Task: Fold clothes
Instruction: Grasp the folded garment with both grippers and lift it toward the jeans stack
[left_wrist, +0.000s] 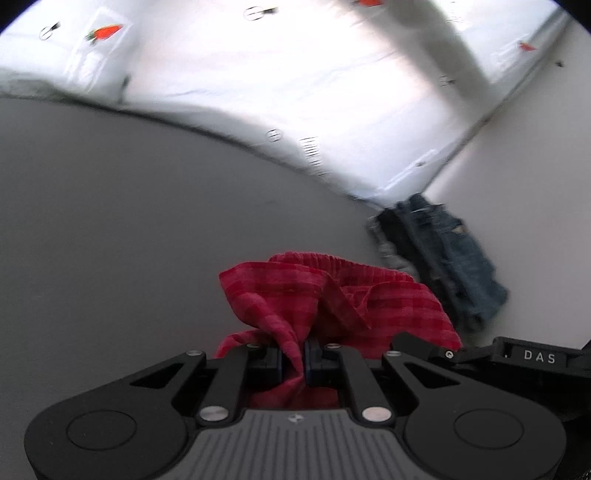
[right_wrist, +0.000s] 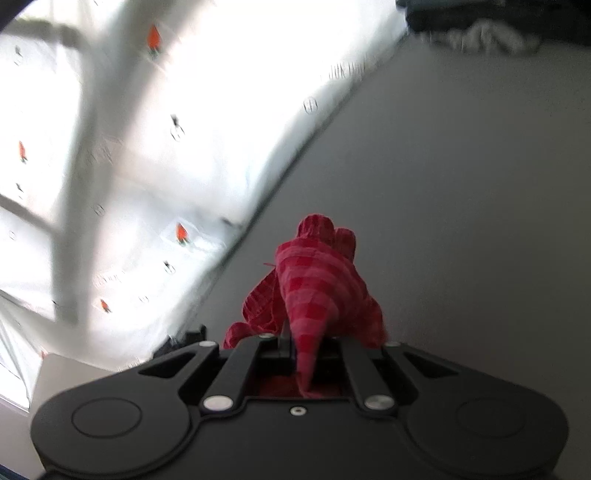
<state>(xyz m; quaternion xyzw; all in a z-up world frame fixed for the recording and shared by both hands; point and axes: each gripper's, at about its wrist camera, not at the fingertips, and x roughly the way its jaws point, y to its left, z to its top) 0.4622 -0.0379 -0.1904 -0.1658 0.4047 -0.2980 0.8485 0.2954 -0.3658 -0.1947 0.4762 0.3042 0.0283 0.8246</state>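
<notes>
A red checked cloth (left_wrist: 332, 295) is bunched over the grey table (left_wrist: 129, 240), and my left gripper (left_wrist: 293, 360) is shut on a fold of it. In the right wrist view the same red checked cloth (right_wrist: 317, 280) rises in a twisted cone from my right gripper (right_wrist: 304, 352), which is shut on it. The other gripper's black body (left_wrist: 517, 356) shows at the right edge of the left wrist view, close beside the cloth. Both views are blurred.
A pile of dark blue denim clothes (left_wrist: 443, 254) lies at the table's far right. A dark garment with white fringe (right_wrist: 480, 33) sits at the top right of the right wrist view. Past the table edge spreads a white sheet with small orange prints (left_wrist: 258, 74).
</notes>
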